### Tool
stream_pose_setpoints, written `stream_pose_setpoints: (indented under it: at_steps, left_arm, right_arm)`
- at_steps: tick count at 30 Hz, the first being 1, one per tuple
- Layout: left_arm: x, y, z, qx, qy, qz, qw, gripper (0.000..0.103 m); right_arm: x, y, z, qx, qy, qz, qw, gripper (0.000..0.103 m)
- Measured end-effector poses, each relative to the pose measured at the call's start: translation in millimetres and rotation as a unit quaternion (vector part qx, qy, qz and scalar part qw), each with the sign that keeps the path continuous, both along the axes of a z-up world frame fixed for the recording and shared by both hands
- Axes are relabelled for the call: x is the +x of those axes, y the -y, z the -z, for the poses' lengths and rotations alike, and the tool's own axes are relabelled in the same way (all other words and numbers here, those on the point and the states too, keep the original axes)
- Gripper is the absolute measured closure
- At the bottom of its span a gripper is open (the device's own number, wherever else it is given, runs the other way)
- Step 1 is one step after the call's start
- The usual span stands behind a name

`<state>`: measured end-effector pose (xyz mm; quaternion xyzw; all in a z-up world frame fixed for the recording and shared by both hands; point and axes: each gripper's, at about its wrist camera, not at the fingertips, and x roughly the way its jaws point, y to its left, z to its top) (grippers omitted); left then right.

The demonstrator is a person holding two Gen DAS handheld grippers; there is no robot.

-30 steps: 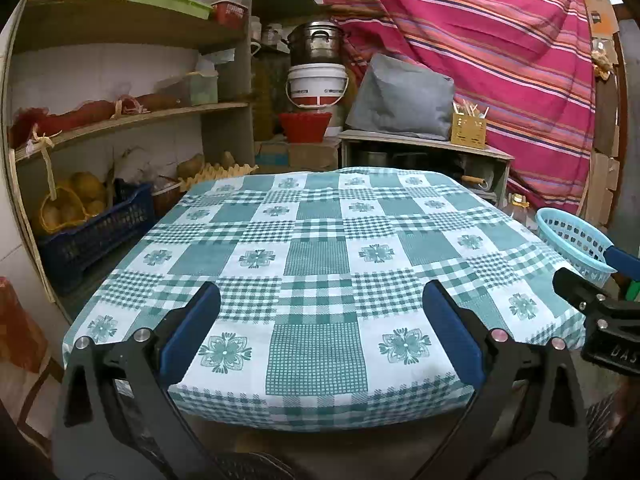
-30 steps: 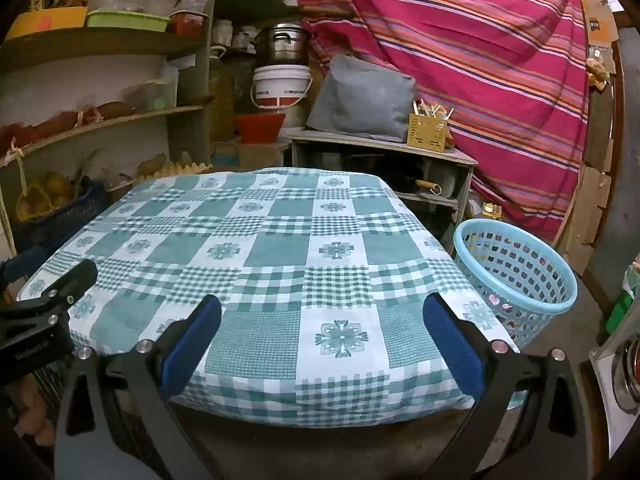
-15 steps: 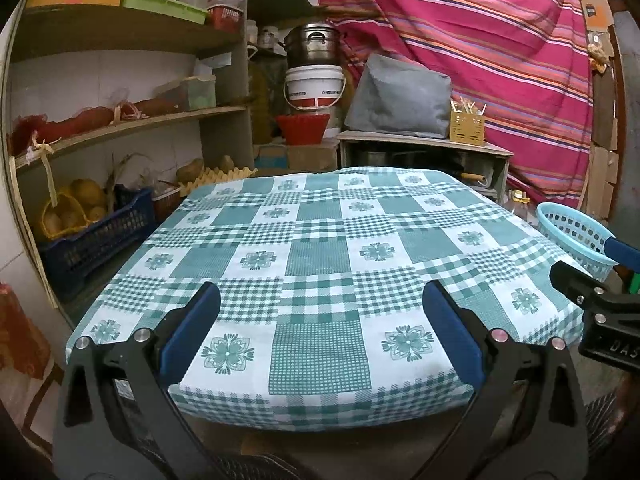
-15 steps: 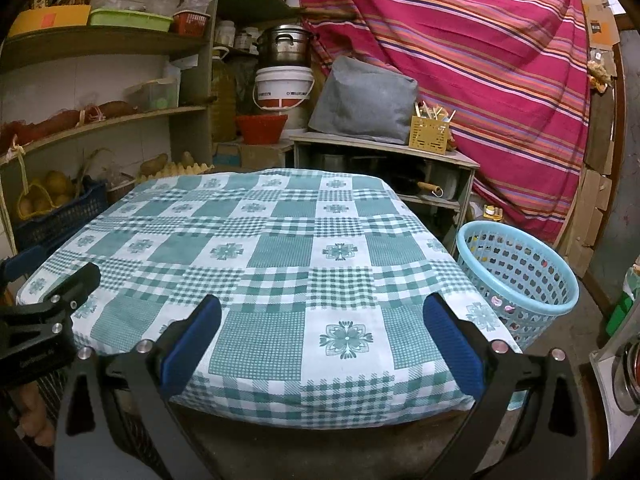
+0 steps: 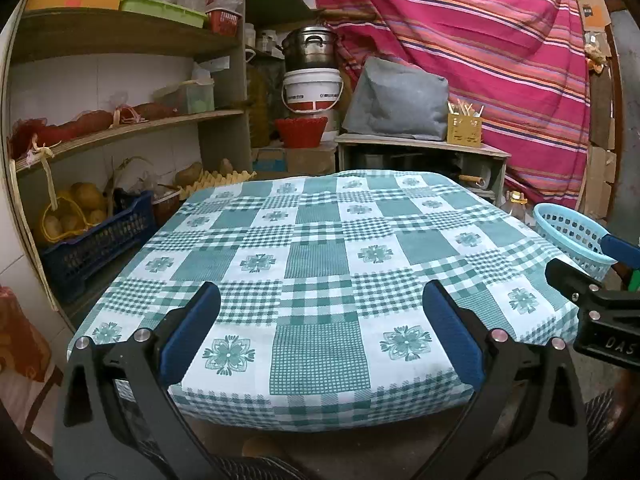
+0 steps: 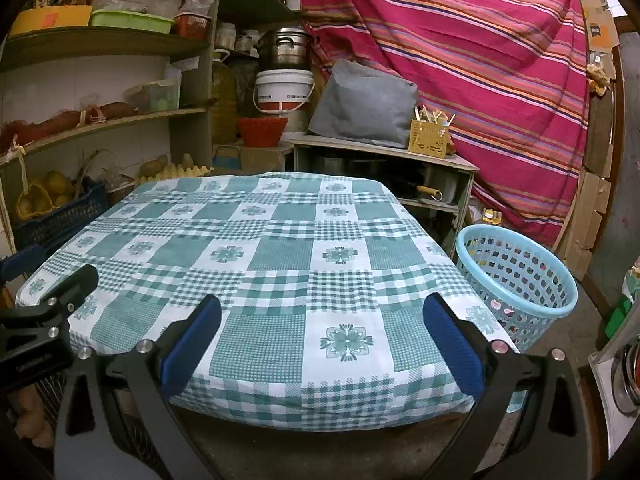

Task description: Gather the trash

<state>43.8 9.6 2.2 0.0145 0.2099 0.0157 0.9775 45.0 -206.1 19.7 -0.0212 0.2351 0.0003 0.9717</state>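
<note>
I have both tools hovering at the near edge of the worktop, which is covered by a green-and-white checked tablecloth with flower squares. My left hand-held gripper has its two blue-padded fingers spread wide, with nothing between them. My right hand-held gripper is spread just as wide and also carries nothing. In the left wrist view the right tool shows at the right edge, beside the cloth's corner; in the right wrist view the left tool shows at the left edge.

I can see no loose trash on the cloth itself. The light blue perforated plastic basket stands on the floor just beside the worktop's right side, and through its holes a few small pale and pink scraps show near the bottom; I cannot tell what they are.

Behind the worktop stands a low wooden cabinet with a grey cushion and a yellow utensil caddy on top. A pink striped cloth hangs behind it. Wooden shelves run along the left, with a dark blue crate beneath them.
</note>
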Motion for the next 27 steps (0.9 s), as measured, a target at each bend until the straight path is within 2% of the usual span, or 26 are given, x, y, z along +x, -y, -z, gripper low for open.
stream_pose_setpoints:
  at_steps: [27]
  left_arm:
    - [-5.0,1.9,-3.1,-0.005,0.007,0.006,0.9999,0.005]
  right_arm:
    - [-5.7,6.1,0.0,0.005,0.019,0.004,1.000,0.005]
